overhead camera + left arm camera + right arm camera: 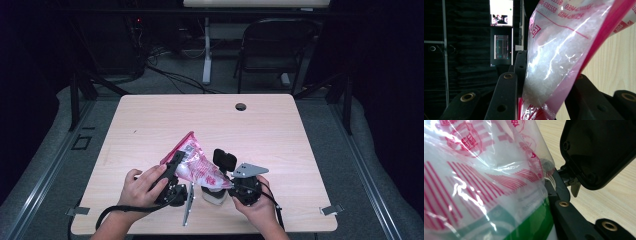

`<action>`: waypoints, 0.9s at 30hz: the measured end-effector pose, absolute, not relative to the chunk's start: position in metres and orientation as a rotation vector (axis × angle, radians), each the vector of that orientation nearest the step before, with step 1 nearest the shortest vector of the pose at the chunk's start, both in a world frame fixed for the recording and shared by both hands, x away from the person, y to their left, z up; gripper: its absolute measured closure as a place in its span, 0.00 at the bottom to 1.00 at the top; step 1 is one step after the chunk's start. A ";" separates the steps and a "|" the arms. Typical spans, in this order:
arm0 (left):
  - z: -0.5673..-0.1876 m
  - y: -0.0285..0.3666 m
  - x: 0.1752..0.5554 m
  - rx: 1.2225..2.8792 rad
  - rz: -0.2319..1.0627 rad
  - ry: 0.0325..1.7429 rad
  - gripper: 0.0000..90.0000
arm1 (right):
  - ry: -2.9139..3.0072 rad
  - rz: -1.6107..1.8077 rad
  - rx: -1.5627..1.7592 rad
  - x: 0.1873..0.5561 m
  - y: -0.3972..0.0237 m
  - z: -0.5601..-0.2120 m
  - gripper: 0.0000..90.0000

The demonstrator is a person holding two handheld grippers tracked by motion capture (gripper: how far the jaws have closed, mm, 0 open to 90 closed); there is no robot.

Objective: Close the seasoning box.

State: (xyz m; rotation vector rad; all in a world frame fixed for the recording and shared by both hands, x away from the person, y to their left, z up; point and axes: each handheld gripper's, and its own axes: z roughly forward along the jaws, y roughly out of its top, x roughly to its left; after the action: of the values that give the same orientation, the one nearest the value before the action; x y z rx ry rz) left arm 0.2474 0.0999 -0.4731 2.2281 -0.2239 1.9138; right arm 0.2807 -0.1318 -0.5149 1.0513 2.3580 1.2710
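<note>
Plastic crinkles between our two grippers: a clear bag [197, 162] printed in red and pink, holding white crystals, is lifted off the wooden table [260, 130] near its front edge, one corner pointing up and away from us. Our left gripper [176, 167] has the bag's left side; in the left gripper view we see the bag [559, 57] running up between the black jaws, which press on it from both sides, so we call that claw clamped on the bag. Our left hand [142, 187] wraps the body of this gripper, its cable trailing toward the table's front edge. Our right gripper [227, 172] meets the bag's lower right end, with the grey three-cornered plate [248, 170] on top and our right hand [260, 205] underneath. In the right gripper view the bag [481, 177] covers most of the left side and lies against the one black jaw we can see; the jaws are drawn together, and from the way the film bunches there we take them to be pinching the bag's edge. Under the bag, just between the two grippers, a small white container [214, 195] stands on the table; a green patch [531, 225] shows through the film in the right gripper view. Beyond the table a black folding chair [272, 47] stands on the dark floor.
</note>
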 end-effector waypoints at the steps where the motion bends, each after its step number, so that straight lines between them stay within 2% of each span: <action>1: -0.473 0.100 0.248 2.231 1.911 -0.225 0.80 | 2.358 1.271 1.051 0.281 -0.132 -0.515 1.00; 27: -0.471 0.102 0.243 2.257 1.932 -0.259 0.80 | 2.380 1.244 1.042 0.281 -0.130 -0.515 1.00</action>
State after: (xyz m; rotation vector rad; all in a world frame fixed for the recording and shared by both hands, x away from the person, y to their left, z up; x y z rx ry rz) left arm 0.2435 0.1015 -0.4711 2.2573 -0.2587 1.9318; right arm 0.2809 -0.1296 -0.5147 1.0421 2.3802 1.2442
